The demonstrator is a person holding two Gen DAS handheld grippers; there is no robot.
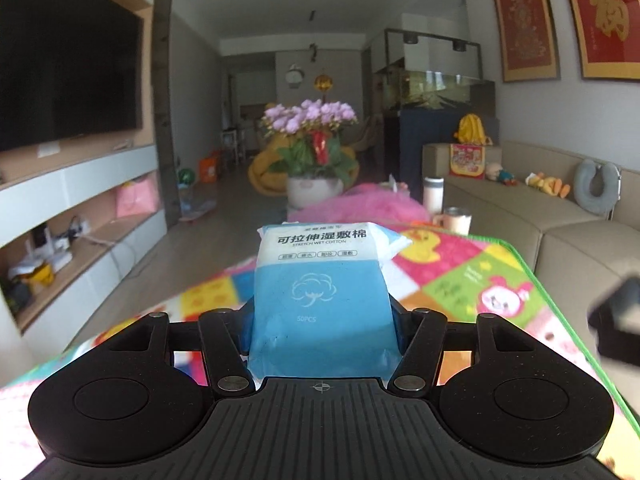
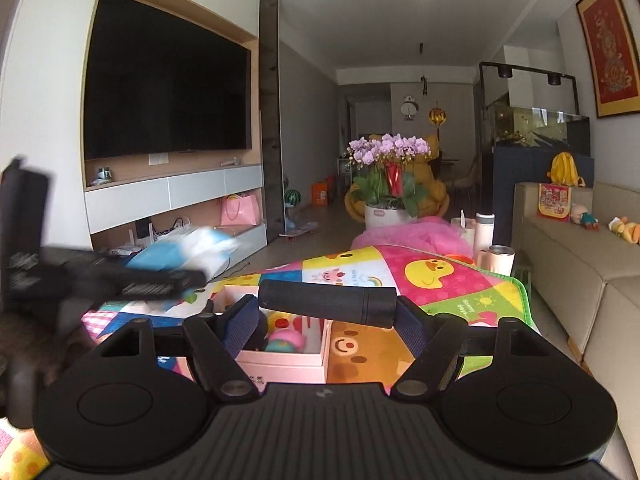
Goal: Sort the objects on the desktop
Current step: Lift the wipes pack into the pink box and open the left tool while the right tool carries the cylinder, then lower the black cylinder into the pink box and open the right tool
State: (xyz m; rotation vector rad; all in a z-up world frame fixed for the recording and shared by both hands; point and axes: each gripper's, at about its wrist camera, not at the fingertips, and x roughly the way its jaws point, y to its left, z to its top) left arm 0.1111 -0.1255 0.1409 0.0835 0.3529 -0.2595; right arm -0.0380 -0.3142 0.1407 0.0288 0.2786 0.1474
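My left gripper is shut on a blue and white pack of wet cotton pads and holds it above the colourful play mat. In the right wrist view the left gripper appears blurred at the left with the pack. My right gripper is shut on a black cylinder, held crosswise over a pink box that holds small colourful toys. The right gripper shows as a dark blur at the right edge of the left wrist view.
A flower pot with purple orchids, a pink fluffy cloth, a white bottle and a steel-rimmed cup stand beyond the mat. A beige sofa runs along the right; a TV unit lines the left.
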